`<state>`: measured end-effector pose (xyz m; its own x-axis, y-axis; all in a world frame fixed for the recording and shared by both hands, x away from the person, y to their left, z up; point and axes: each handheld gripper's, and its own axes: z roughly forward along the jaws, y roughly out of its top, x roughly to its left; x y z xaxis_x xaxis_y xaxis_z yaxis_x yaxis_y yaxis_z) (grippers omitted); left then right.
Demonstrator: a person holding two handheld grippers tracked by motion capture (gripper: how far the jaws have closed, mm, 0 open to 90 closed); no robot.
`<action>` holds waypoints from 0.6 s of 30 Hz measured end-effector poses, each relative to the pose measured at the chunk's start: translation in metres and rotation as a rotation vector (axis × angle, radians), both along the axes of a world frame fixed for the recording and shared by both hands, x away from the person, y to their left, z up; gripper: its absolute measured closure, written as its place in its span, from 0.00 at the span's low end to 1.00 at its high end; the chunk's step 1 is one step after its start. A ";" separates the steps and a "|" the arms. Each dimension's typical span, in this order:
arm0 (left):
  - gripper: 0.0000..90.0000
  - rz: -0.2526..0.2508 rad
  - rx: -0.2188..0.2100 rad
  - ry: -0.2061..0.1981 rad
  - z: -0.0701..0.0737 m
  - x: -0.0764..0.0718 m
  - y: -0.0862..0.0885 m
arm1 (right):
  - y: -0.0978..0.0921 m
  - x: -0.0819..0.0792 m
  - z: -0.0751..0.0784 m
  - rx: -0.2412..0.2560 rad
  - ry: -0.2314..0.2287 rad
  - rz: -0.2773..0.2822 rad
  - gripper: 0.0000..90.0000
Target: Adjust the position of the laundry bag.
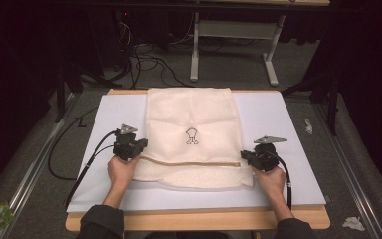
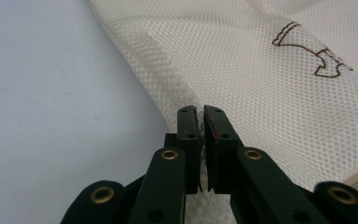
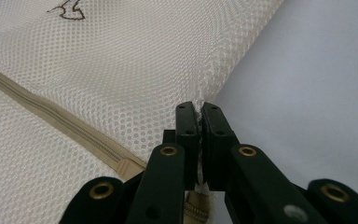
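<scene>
The cream mesh laundry bag (image 1: 191, 134) lay mid-desk toward the far edge — soft, light, likely floppy — with left claw (image 2: 200, 114) and right claw (image 3: 198, 111) each clamped on a side seam, the sensible hold.

My high camera looks forward and down on the whole desk (image 1: 288, 129) from my side. Each tongs camera sits very close behind its jaws, facing the mesh bag (image 1: 191, 134); both share its small emblem (image 1: 192, 135), toward 12 o'clock.
</scene>
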<state>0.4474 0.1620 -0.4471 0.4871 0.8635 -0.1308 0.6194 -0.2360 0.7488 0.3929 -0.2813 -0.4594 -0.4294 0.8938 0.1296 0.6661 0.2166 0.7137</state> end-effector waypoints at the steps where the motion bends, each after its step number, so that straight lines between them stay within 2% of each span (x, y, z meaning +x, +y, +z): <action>1: 0.95 0.001 0.002 -0.001 0.000 0.000 0.000 | 0.000 0.002 -0.001 0.000 0.002 -0.003 0.98; 7: 0.94 0.000 0.043 -0.003 -0.005 -0.001 -0.002 | -0.001 0.007 -0.004 0.003 0.016 -0.014 0.97; 15: 0.92 0.011 0.037 -0.002 -0.007 0.000 0.002 | 0.000 0.011 -0.008 -0.003 0.031 -0.016 0.97; 18: 0.85 0.004 0.039 -0.006 -0.006 -0.002 0.003 | 0.001 0.012 -0.008 -0.002 0.033 -0.019 0.95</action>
<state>0.4457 0.1649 -0.4528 0.4839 0.8700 -0.0943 0.6164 -0.2624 0.7424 0.4054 -0.2800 -0.4671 -0.4078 0.9021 0.1415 0.6934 0.2051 0.6908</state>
